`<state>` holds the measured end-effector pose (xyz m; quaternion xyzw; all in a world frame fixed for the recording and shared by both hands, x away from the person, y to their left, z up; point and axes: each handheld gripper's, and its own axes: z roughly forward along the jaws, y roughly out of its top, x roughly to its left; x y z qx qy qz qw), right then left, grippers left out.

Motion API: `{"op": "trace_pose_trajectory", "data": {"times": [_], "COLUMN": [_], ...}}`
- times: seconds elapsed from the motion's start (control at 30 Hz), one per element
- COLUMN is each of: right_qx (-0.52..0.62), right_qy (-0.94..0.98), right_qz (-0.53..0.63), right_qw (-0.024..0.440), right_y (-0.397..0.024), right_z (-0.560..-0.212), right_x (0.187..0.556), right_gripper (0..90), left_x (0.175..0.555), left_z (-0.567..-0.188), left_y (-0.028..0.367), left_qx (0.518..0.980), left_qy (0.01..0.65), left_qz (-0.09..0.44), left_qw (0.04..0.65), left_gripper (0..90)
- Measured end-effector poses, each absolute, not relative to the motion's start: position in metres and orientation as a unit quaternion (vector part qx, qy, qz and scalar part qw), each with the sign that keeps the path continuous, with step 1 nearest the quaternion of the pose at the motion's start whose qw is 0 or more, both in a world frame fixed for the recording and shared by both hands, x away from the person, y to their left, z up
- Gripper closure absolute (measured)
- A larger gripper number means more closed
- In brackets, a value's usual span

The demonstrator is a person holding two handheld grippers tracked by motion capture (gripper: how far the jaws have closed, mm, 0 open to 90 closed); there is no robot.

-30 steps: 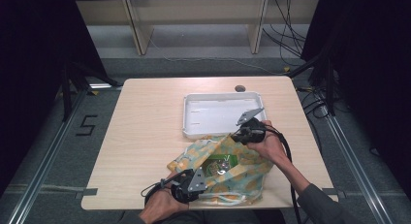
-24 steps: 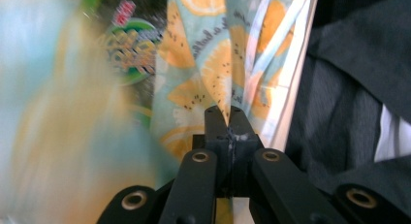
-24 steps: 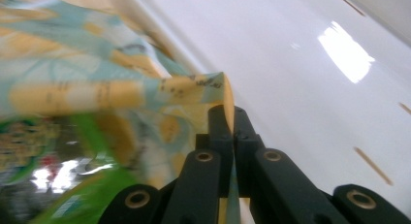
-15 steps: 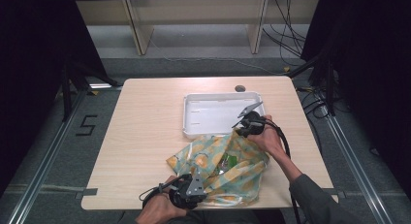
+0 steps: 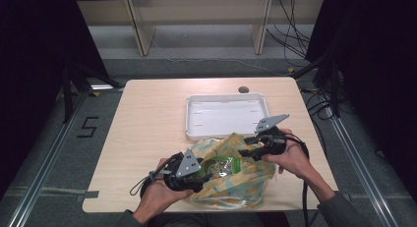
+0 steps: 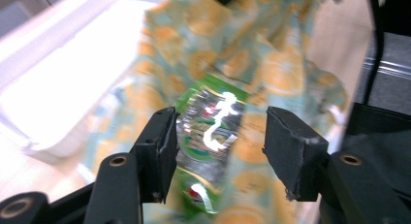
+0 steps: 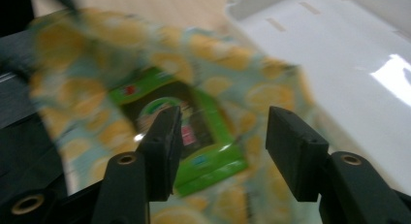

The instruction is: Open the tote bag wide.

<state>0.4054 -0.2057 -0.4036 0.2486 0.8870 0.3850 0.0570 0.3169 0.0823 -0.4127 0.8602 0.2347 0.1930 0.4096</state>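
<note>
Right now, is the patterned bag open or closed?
Open. The bag gapes at its mouth, and a green packet shows inside it on the table.

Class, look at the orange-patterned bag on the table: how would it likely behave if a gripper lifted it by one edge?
The orange-patterned bag lies crumpled in soft folds, so it would probably sag and drape, not hold shape. The green packet in its open mouth looks glossy and might slide out if tilted.

Site: lab recording bay | bench [image 5: 147,138] inside metal frame rails [image 5: 44,178] | black curtains [image 5: 29,65] | loose cables [image 5: 295,40] | floor mark "5" [image 5: 87,127]
</note>
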Motion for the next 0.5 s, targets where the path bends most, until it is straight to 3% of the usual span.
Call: {"op": "trace_pose_trajectory", "data": {"times": [0.1,0.17,0.33,0.5], "right_qx": [0.226,0.202,0.183,0.154], "right_qy": [0.894,0.903,0.913,0.938], "right_qz": [0.384,0.378,0.364,0.312], "right_qw": [0.041,0.028,0.006,-0.010], "right_y": [-0.205,-0.200,-0.188,-0.175], "right_z": [-0.405,-0.408,-0.418,-0.442], "right_x": [0.395,0.383,0.373,0.368], "right_gripper": [46.9,45.2,43.5,46.4], "left_x": [0.324,0.339,0.360,0.385], "left_z": [-0.411,-0.415,-0.428,-0.440], "left_y": [0.083,0.082,0.077,0.074], "left_qx": [0.854,0.865,0.879,0.884], "left_qy": [0.243,0.257,0.276,0.285], "left_qz": [0.200,0.195,0.171,0.159], "left_qw": [0.414,0.384,0.349,0.336], "left_gripper": [40.9,37.2,38.0,60.4]}}
